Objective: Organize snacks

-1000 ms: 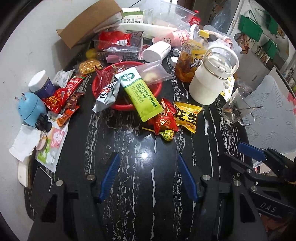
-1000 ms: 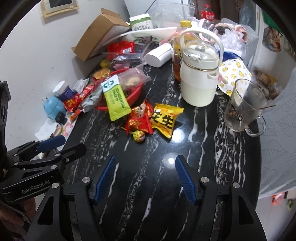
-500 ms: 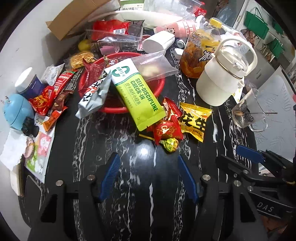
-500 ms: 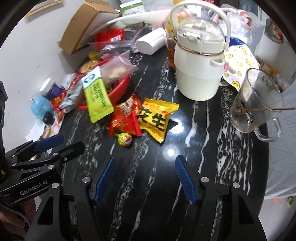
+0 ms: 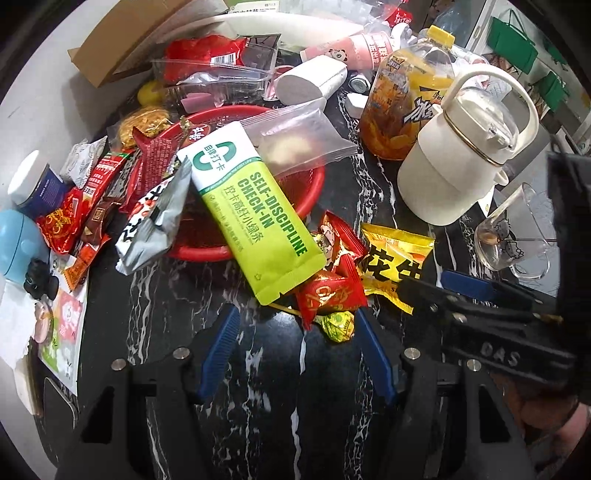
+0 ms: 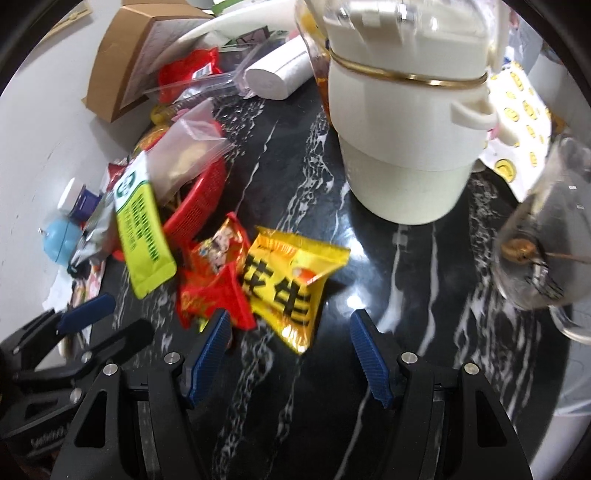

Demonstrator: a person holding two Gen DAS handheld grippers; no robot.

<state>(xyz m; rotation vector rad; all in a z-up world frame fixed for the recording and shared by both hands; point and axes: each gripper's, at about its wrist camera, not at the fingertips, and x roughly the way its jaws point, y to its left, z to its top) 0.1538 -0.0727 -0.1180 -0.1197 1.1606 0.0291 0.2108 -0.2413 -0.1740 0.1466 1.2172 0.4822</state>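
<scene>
both tools hang open and empty over the black bench point(image 5: 295, 406). the left tool point(image 5: 293, 321) is just before a small green candy point(image 5: 338, 325); the right tool point(image 6: 288, 325) is at the yellow packet point(image 6: 291, 284). behind the packet lie red wrappers point(image 5: 332, 291), a green bar point(image 5: 255, 225), then the red basket point(image 5: 310, 192).

A glossy black desk point(image 5: 155, 310) veined with white, which catches a bright glare of overhead light, stands against a plain white wall point(image 6: 48, 122), while green bags point(image 5: 511, 35) hang on a pale surface in the far right background of the left view.
</scene>
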